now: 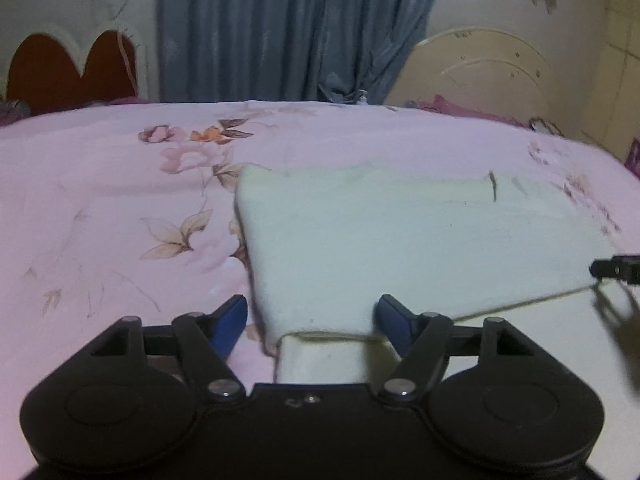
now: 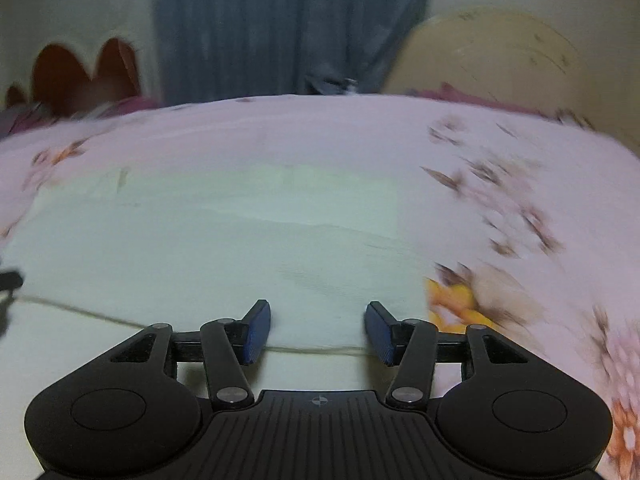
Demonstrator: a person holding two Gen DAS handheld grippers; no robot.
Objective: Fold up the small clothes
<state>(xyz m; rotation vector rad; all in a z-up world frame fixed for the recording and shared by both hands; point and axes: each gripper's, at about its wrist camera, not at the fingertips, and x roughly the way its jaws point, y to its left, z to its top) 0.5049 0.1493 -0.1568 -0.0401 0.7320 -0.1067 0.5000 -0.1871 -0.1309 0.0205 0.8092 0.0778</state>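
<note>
A white garment [image 1: 400,240] lies folded flat on the pink floral bedsheet [image 1: 100,200]. My left gripper [image 1: 312,320] hangs open over its near left corner. One blue pad [image 1: 232,320] is over the sheet, the other over the cloth, and neither presses on it. In the right wrist view the same garment [image 2: 200,248] fills the middle. My right gripper [image 2: 318,332] is open above the folded edge near the garment's right side, with the seam line running under the gap. Each gripper's tip shows at the edge of the other view, the right one [image 1: 616,268] and the left one [image 2: 10,280].
The bed runs back to a blue curtain [image 1: 296,32] and a cream wall. A red heart-shaped headboard [image 1: 72,68] stands at the far left and a cream arched board [image 1: 492,76] at the far right. A purple cloth lies along the far edge.
</note>
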